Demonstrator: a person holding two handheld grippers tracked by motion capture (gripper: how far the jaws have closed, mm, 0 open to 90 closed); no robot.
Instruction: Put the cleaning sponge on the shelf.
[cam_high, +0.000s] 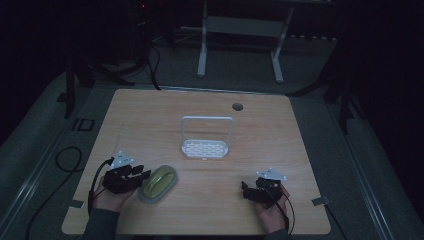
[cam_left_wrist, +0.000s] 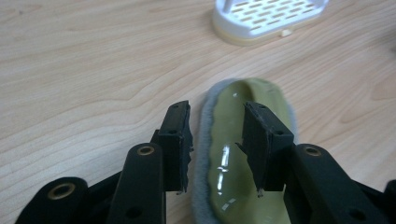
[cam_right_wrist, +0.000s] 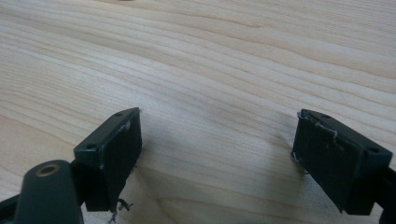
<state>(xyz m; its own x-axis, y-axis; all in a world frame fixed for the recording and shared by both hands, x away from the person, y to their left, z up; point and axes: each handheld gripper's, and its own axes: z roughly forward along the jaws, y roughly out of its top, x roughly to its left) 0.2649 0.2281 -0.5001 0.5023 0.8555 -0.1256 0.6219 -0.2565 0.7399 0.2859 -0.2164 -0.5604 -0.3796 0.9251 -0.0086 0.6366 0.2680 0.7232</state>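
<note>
Two black claws gape: left claw (cam_left_wrist: 217, 149) straddling a glossy olive, grey-rimmed oval dish (cam_left_wrist: 243, 158), right claw (cam_right_wrist: 217, 161) over woodgrain table (cam_right_wrist: 210, 60).

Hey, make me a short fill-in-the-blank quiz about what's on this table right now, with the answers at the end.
1. The left gripper has its jaws on either side of the grey rim of the olive-green ____.
2. The white slotted rack stands on the ____ table.
3. The right gripper, with bare table between its jaws, is ____.

Missing words: dish; wooden; open
</note>
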